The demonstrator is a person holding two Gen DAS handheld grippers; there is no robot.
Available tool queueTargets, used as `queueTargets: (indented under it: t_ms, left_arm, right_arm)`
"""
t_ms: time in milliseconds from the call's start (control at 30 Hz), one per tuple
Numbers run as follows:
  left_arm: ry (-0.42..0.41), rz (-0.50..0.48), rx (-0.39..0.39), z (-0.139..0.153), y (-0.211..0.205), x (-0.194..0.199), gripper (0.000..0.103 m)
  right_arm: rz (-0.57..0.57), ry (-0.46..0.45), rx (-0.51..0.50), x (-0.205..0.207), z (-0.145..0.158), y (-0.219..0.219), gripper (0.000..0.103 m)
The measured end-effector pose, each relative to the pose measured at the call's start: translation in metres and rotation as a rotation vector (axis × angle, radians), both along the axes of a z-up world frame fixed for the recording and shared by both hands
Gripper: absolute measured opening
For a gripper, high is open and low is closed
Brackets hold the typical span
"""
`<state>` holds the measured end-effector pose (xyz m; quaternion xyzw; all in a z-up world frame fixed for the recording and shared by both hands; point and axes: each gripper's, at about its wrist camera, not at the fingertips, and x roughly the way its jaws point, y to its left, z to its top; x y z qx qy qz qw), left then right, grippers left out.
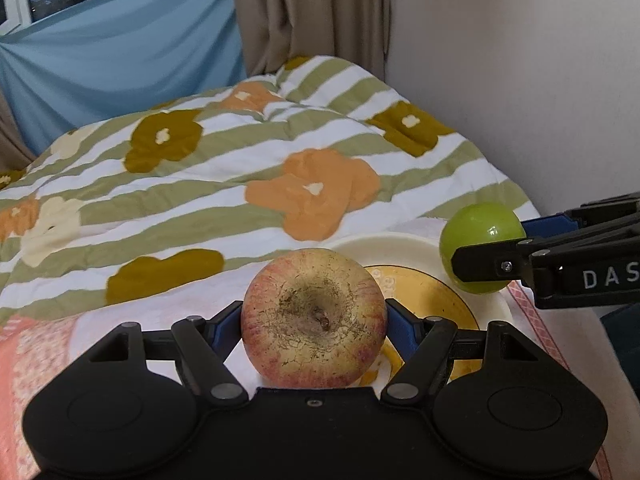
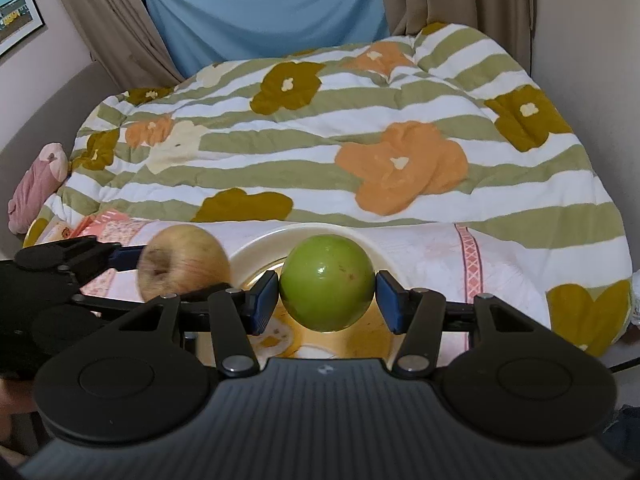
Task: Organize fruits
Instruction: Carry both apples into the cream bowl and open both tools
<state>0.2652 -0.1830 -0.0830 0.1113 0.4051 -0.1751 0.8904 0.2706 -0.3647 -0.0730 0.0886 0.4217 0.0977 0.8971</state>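
In the left wrist view, the left gripper (image 1: 314, 322) is clenched on a red-yellow apple (image 1: 314, 318) at the lower centre of the frame, its blue pads pressed to both sides of the fruit, stem end facing the camera. Just behind and to the right of the apple lies a cream plate (image 1: 384, 242) with a yellow middle, resting on a pink-patterned cloth (image 1: 40, 360). At the right edge the right gripper (image 1: 486, 248) comes in sideways, grasping a green apple (image 1: 482, 240) above the plate's right rim. A floral striped quilt (image 1: 240, 160) fills the middle of the frame, with a blue sheet (image 1: 120, 52) and beige curtain (image 1: 312, 8) at the top.

In the right wrist view, the right gripper (image 2: 327, 298) holds the green apple (image 2: 327, 282) at the centre, pads against both its sides, directly over the plate (image 2: 256, 248). To the left the left gripper (image 2: 182, 270) carries the red-yellow apple (image 2: 184, 262), slightly blurred, beside the plate's left rim; its black body blocks the lower-left corner. A pink soft toy (image 2: 38, 184) lies at the left edge beside the quilt (image 2: 320, 128).
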Motion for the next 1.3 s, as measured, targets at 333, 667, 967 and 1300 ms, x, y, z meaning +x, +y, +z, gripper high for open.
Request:
queueTargets:
  t_ms: [333,667,967,1300]
  left_arm:
    - [0.043,-0.024,0.052,-0.035,-0.030,0.026,0.077]
    - [-0.011,-0.039,0.069,-0.028,-0.031,0.023,0.097]
    - [-0.003,-0.015,0.071,-0.015,-0.014,0.002,0.097]
    - [0.037,0.039,0.068,-0.018,-0.001,-0.016,0.097]
  right_arm:
    - [0.009,0.038,0.014,0.021,-0.023,-0.012,0.068]
    - [0.017,0.049,0.016,0.025,-0.028,-0.010,0.068]
    - [0.067,0.040,0.014,0.025,-0.027,-0.004,0.068]
    - [0.160,-0.008,-0.031,0.030,-0.039,0.003,0.068]
